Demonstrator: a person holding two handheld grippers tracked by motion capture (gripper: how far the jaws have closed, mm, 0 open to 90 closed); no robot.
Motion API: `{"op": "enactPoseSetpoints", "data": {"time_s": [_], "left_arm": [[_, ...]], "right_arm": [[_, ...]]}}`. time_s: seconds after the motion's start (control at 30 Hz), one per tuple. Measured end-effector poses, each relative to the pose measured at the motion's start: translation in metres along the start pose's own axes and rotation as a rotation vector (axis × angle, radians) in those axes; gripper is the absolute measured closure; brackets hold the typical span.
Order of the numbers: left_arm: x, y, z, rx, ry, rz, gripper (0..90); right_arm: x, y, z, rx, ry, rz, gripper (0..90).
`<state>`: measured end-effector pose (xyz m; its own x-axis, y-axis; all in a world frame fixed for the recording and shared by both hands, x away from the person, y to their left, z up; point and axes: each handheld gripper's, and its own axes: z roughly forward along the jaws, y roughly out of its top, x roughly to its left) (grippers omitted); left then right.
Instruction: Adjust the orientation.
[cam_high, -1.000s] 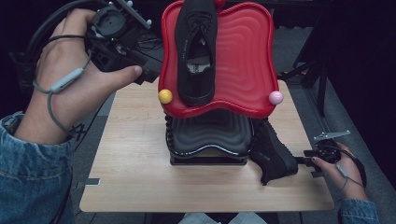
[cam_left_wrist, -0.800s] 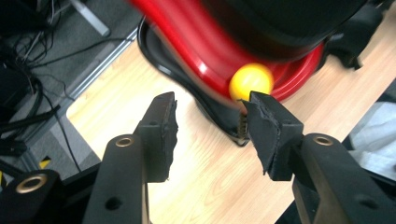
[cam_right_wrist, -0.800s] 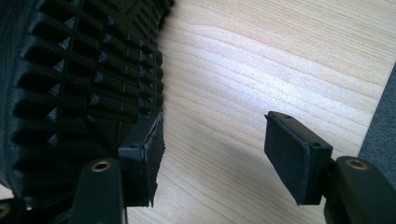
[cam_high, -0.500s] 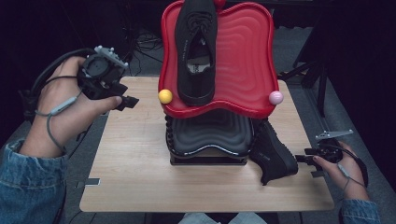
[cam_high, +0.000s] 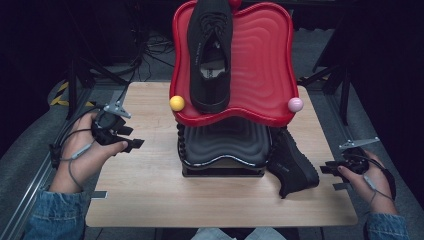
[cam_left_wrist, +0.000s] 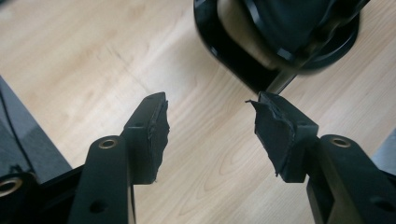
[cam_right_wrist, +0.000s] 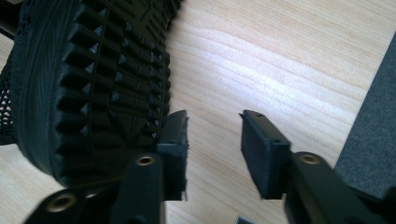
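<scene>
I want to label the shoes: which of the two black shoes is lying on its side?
The black shoe on the table, leaning beside the black stand; its tread faces sideways. The other shoe sits flat on the red tray.

Black stand blurred, perhaps cut off above.

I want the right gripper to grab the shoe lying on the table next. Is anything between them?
Nothing visible. The right gripper sits just beside the black shoe, whose sole lies next to its empty jaws.
</scene>
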<state>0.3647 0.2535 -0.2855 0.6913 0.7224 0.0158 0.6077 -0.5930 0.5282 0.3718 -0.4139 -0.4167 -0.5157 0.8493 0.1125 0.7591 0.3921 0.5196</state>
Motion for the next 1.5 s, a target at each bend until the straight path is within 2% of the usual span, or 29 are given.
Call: {"op": "enactPoseSetpoints", "data": {"time_s": [0.1,0.13,0.23,0.27,0.37,0.47,0.6,0.67,0.7,0.73,0.8,0.83,0.97,1.03,1.1,1.13,1.23,1.33,1.4,1.5], "left_arm": [[0.005,-0.014,0.015,0.005,-0.019,-0.013,45.0],[0.006,-0.019,0.019,-0.001,-0.028,-0.031,45.0],[0.007,-0.024,0.026,-0.009,-0.024,-0.034,44.2],[0.007,-0.029,0.034,-0.014,-0.027,-0.053,43.7],[0.006,-0.036,0.042,0.015,-0.007,-0.054,42.5],[0.005,-0.046,0.049,0.017,0.010,-0.063,42.4],[0.005,-0.056,0.058,0.001,-0.002,-0.094,42.0],[0.007,-0.060,0.061,-0.029,0.018,-0.115,40.7],[0.009,-0.064,0.064,-0.052,0.019,-0.140,40.6],[0.011,-0.065,0.066,-0.046,0.019,-0.147,41.0],[0.013,-0.065,0.068,-0.006,0.030,-0.129,40.8],[0.013,-0.067,0.068,-0.007,0.043,-0.138,40.8],[0.015,-0.068,0.069,-0.027,0.040,-0.162,40.8],[0.015,-0.068,0.072,-0.027,0.037,-0.170,40.5],[0.015,-0.067,0.075,-0.008,0.032,-0.154,40.5],[0.013,-0.066,0.078,-0.008,0.024,-0.164,40.5],[0.012,-0.066,0.081,0.007,0.023,-0.156,40.4],[0.012,-0.067,0.084,0.016,0.016,-0.156,40.2],[0.012,-0.067,0.085,0.018,0.018,-0.158,40.0],[0.011,-0.066,0.089,0.014,0.012,-0.158,39.7]], "right_arm": [[0.001,0.000,-0.002,0.022,-0.007,0.008,74.9],[0.001,0.000,-0.003,0.027,-0.008,0.008,76.6],[0.001,0.001,-0.003,0.045,-0.010,0.005,80.7],[0.003,0.001,-0.005,0.052,-0.013,0.003,84.5],[0.005,0.002,-0.007,0.050,-0.025,-0.011,89.4],[0.008,0.004,-0.013,0.047,-0.019,-0.020,90.0],[0.013,0.007,-0.021,0.036,-0.015,-0.029,90.0],[0.017,0.008,-0.025,0.030,-0.014,-0.035,90.0],[0.019,0.009,-0.027,0.030,-0.016,-0.039,90.0],[0.022,0.010,-0.031,0.027,-0.021,-0.048,90.0],[0.027,0.012,-0.037,0.022,-0.022,-0.062,90.0],[0.029,0.013,-0.039,0.020,-0.023,-0.068,90.0],[0.040,0.018,-0.044,0.019,-0.024,-0.096,90.0],[0.046,0.020,-0.043,0.026,-0.019,-0.114,90.0],[0.052,0.023,-0.041,0.028,-0.010,-0.137,90.0],[0.056,0.024,-0.039,0.034,-0.015,-0.151,90.0],[0.069,0.030,-0.035,0.038,-0.003,-0.198,90.0],[0.076,0.034,-0.030,0.038,0.010,-0.223,90.0],[0.079,0.036,-0.025,0.037,-0.002,-0.238,90.0],[0.082,0.039,-0.021,0.029,0.006,-0.248,90.0]]}}
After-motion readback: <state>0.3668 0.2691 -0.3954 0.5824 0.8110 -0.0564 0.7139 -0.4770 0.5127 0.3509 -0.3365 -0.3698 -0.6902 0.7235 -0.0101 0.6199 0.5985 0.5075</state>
